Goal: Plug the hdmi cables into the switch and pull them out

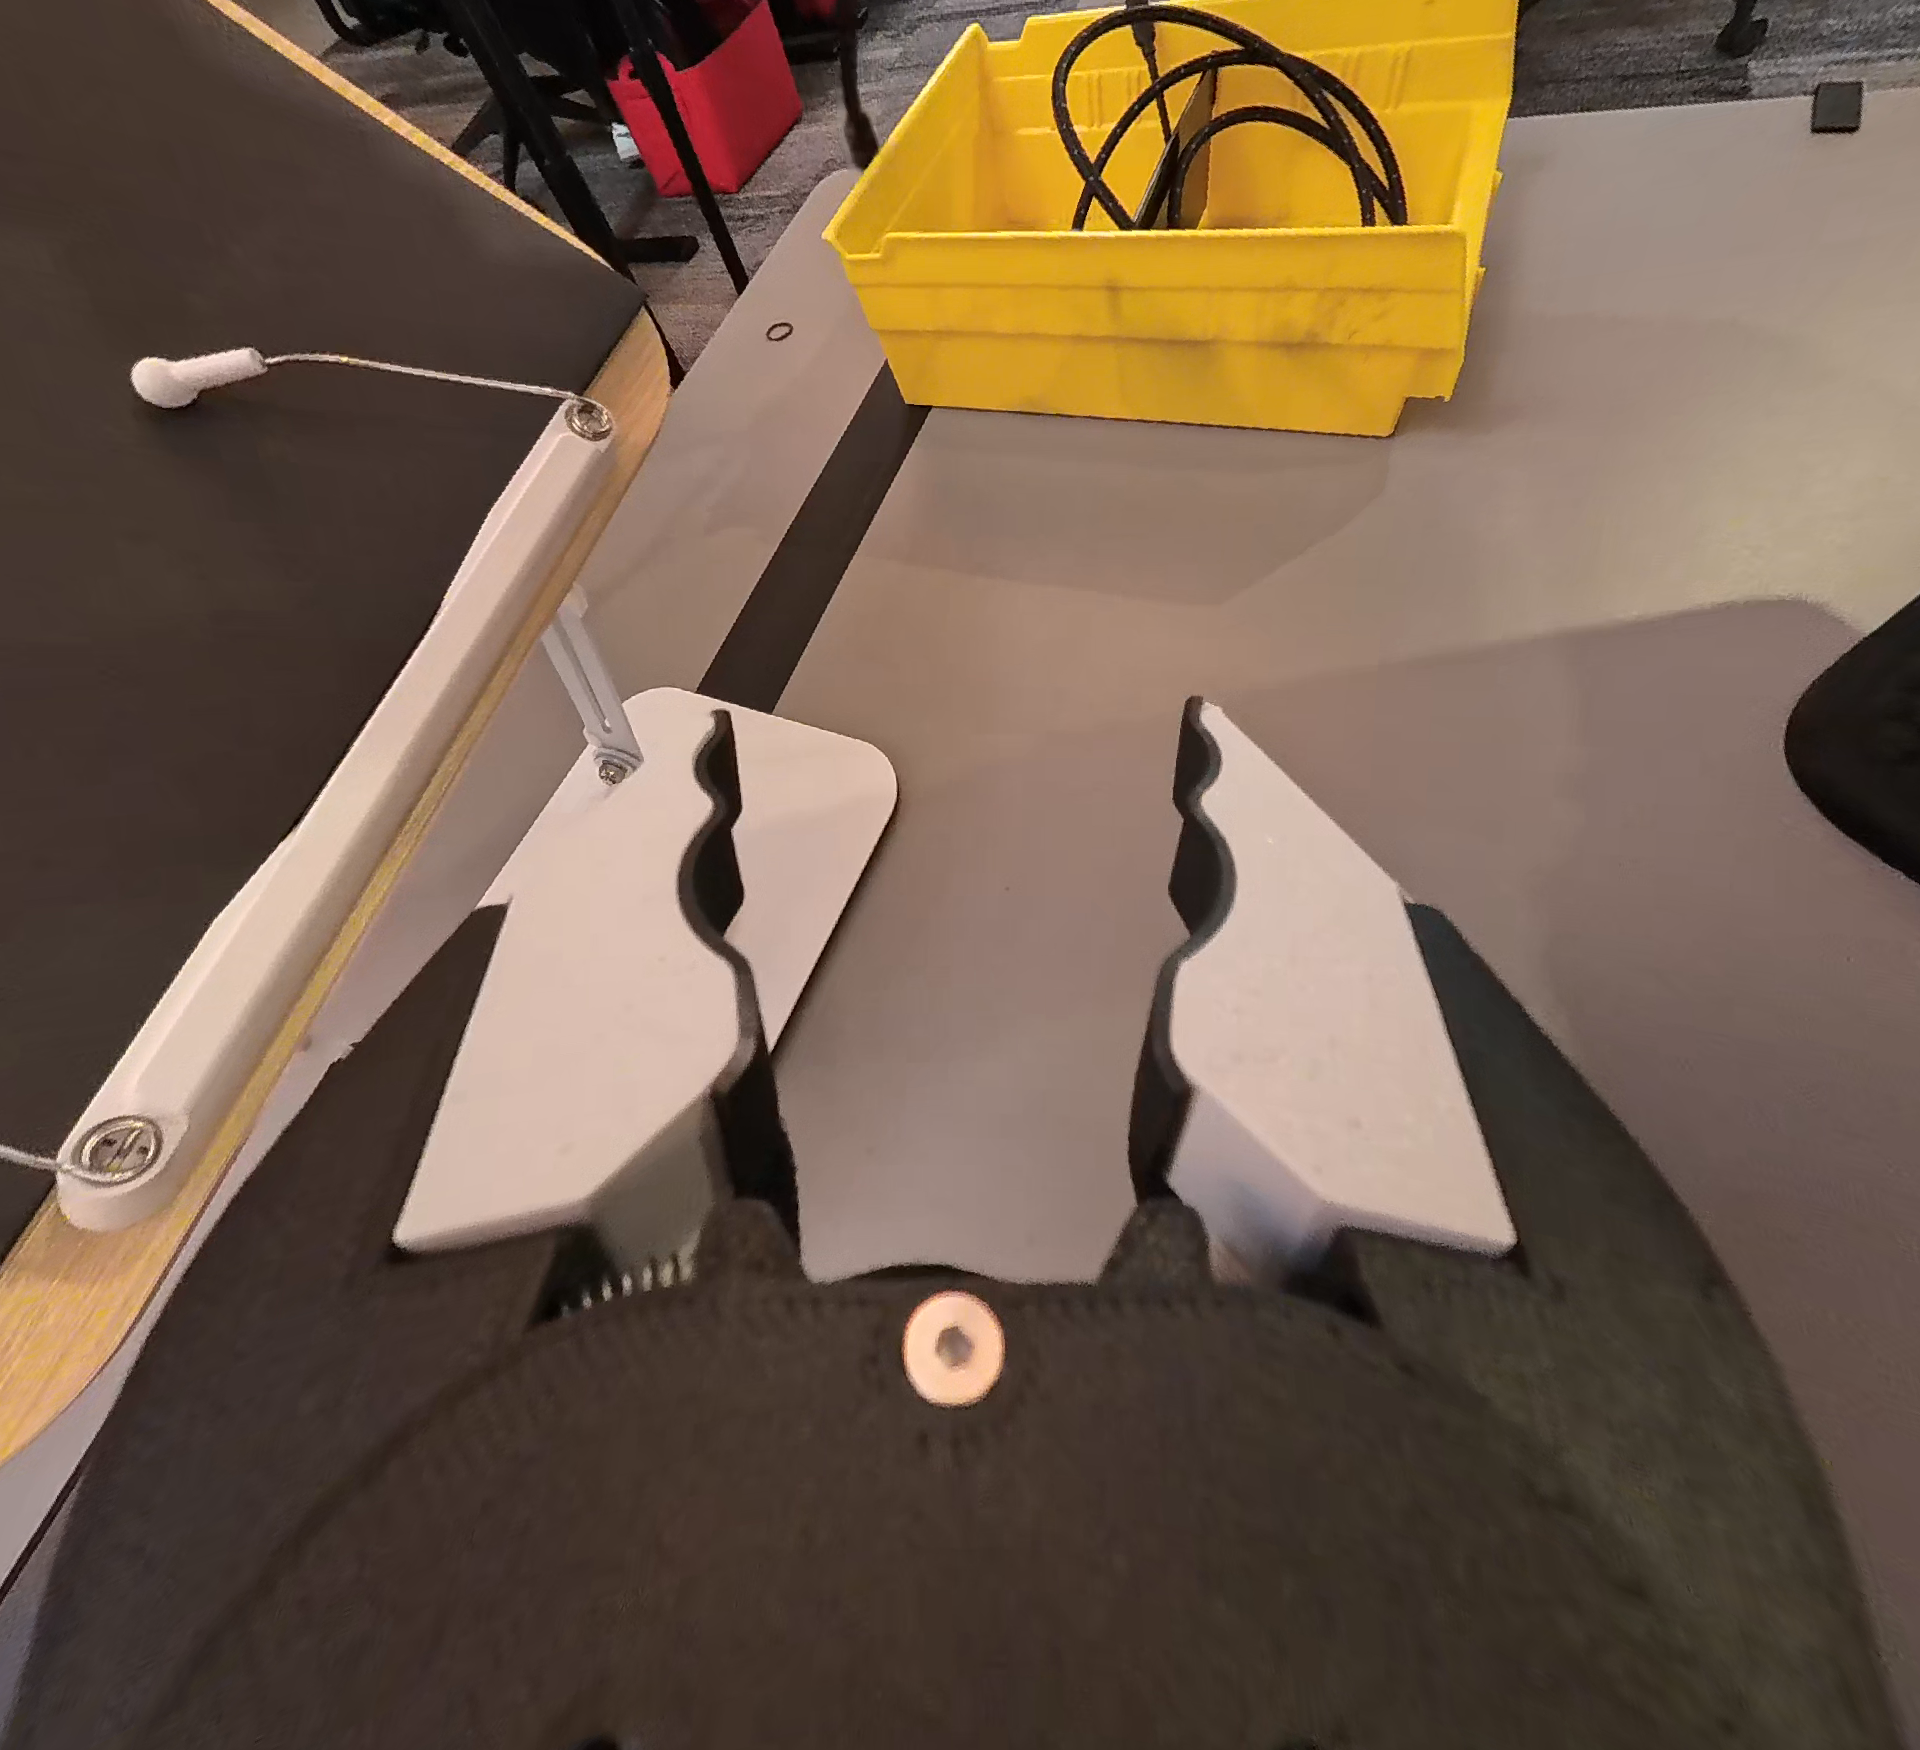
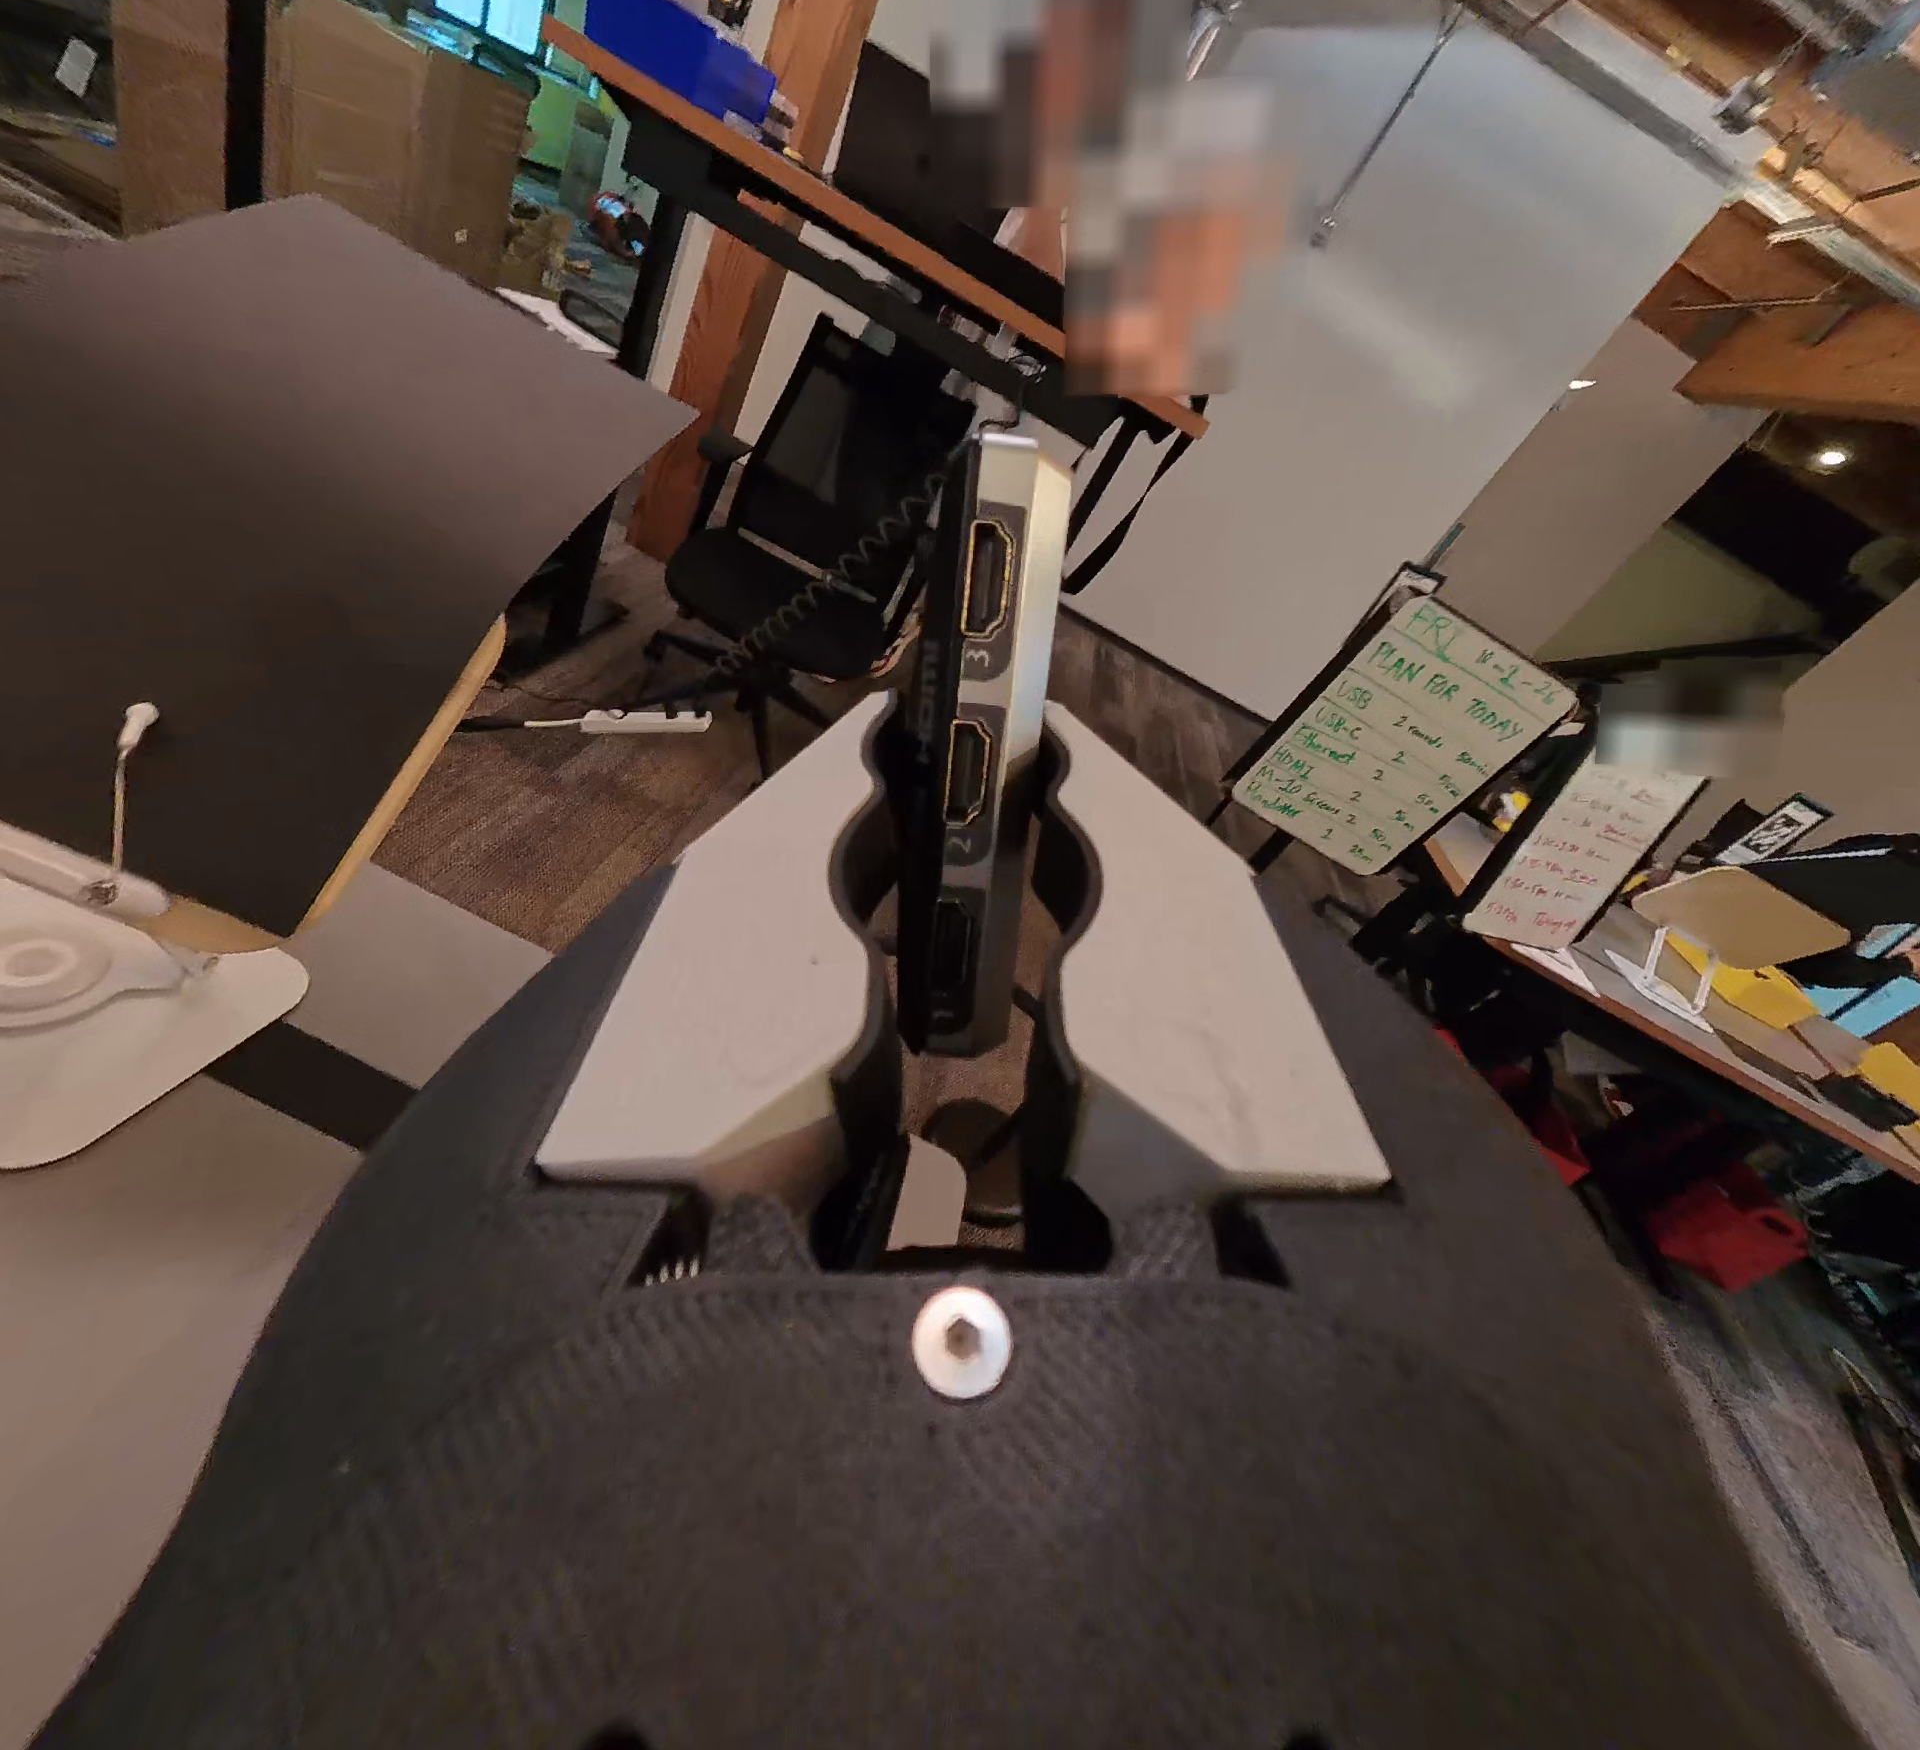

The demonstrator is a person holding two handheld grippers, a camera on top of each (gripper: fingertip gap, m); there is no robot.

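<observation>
The right gripper is seen clamped on the HDMI switch, which is held upright in the air between the two grey fingers, well above the grey table. Three ports are lined up along the switch's narrow face, and none is seen occupied; its lower end is sunk between the fingers, while its upper end juts past their tips. A black cable is seen trailing from the switch's far end.

The left gripper is held low over the grey table with its jaws spread wide and nothing between them. Beyond it, a yellow bin is set on the table, and black HDMI cables are coiled inside it, one connector poking above the rim. A white stand plate is seen lying just beside the left finger, next to a black board.
</observation>
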